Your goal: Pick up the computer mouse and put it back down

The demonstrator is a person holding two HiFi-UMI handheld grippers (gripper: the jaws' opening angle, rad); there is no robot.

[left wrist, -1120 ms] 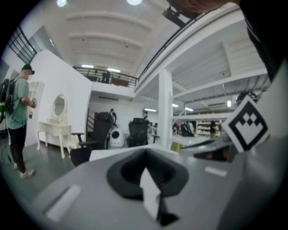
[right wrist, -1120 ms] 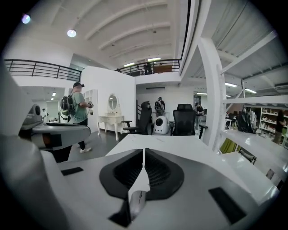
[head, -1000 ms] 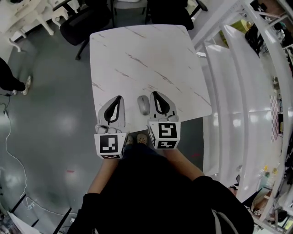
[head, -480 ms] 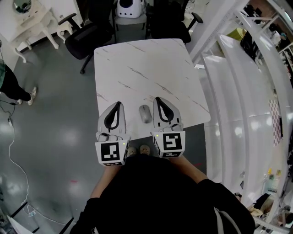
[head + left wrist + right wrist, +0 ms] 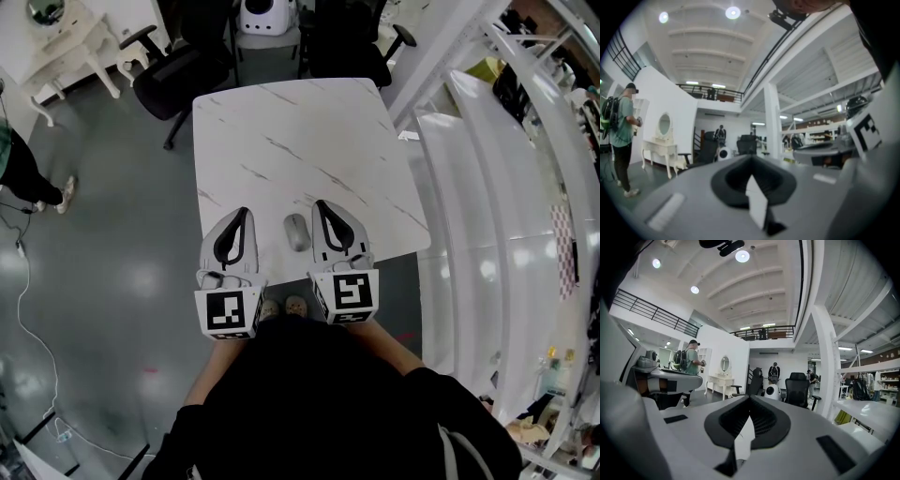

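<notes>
near the front edge of the marble counter (image 5: pixel 281 131) the grey computer mouse (image 5: pixel 297 232) lies flat, between the two grippers and held by neither. the left hand-held gripper (image 5: pixel 242 216) has its jaws pressed together on nothing. the right hand-held gripper (image 5: pixel 322 206) is likewise closed and empty.

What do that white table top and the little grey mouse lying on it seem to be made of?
The table top looks like marble or a marble-print laminate: white and smooth, with thin dark veins running slantwise. Which of the two cannot be told from here. The mouse is probably moulded plastic: an even grey, a rounded shell and a dull sheen.
</notes>
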